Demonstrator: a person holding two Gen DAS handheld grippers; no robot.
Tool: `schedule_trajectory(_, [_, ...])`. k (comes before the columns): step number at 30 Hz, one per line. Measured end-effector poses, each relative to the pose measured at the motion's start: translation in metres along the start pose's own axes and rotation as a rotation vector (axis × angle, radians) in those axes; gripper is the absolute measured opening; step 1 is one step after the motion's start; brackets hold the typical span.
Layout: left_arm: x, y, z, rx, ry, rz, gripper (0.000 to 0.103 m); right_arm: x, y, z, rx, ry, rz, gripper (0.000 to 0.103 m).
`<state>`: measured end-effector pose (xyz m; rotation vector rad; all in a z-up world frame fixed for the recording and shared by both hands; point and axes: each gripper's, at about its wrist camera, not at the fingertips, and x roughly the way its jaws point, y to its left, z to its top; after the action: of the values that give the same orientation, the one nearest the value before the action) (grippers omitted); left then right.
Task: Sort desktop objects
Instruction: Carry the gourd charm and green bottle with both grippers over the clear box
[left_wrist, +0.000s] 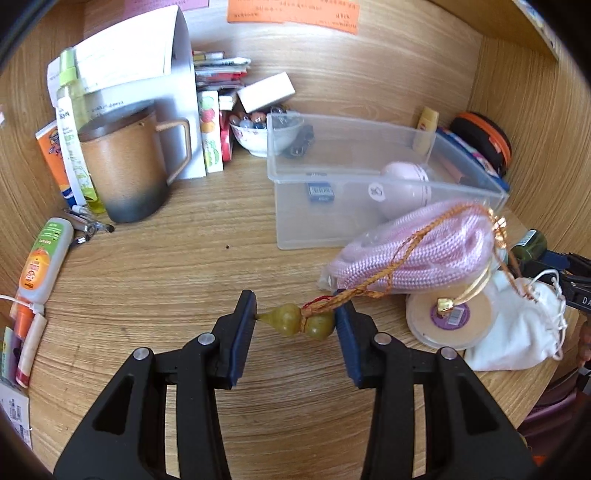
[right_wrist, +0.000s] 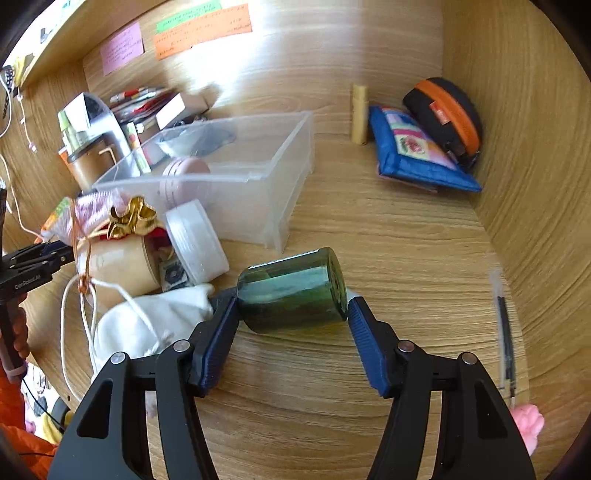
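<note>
My left gripper (left_wrist: 295, 314) is shut on a small green gourd charm (left_wrist: 301, 323), one pad at each end of it, just above the wooden desk. An orange braided cord (left_wrist: 399, 254) runs from the charm over a pink knitted item in a plastic bag (left_wrist: 436, 251). My right gripper (right_wrist: 291, 306) is shut on a dark green jar (right_wrist: 291, 291), which lies sideways between the blue pads. A clear plastic box (left_wrist: 369, 125) stands behind both and holds a pink round case (left_wrist: 406, 184). In the right wrist view that box (right_wrist: 258, 173) is at centre left.
A brown mug (left_wrist: 125, 166), tubes and bottles crowd the left. A round tin (left_wrist: 454, 321) and white pouch (left_wrist: 517, 332) lie right of the charm. A blue pouch (right_wrist: 413, 151) and black-orange case (right_wrist: 447, 114) sit in the far right corner. A pen (right_wrist: 506, 339) lies at right.
</note>
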<state>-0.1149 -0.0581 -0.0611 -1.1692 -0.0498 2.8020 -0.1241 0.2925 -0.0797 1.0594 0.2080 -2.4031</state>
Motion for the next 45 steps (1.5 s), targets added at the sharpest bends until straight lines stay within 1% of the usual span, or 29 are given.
schedule_trajectory(2, [-0.006,0.000,0.002,0.002,-0.016,0.004,0.042,-0.004,-0.002,0.001,0.008,-0.015,-0.013,0.058])
schedule_trajectory(8, [-0.021,-0.003,0.015,0.015,-0.066,0.002,0.042,-0.017,-0.009,0.010,0.032,-0.051,0.002,0.056])
schedule_trajectory(19, [-0.043,-0.012,0.038,0.033,-0.154,-0.023,0.042,-0.031,-0.006,0.027,0.004,-0.095,0.005,0.056])
schedule_trajectory(26, [-0.051,-0.020,0.052,0.048,-0.189,-0.033,0.042,-0.040,0.002,0.044,-0.038,-0.125,0.002,0.056])
schedule_trajectory(36, [-0.052,-0.026,0.078,0.080,-0.224,-0.042,0.042,-0.044,0.021,0.075,-0.109,-0.164,0.007,0.056])
schedule_trajectory(45, [-0.036,-0.029,0.100,0.103,-0.227,-0.047,0.042,-0.026,0.032,0.097,-0.132,-0.163,0.029,0.056])
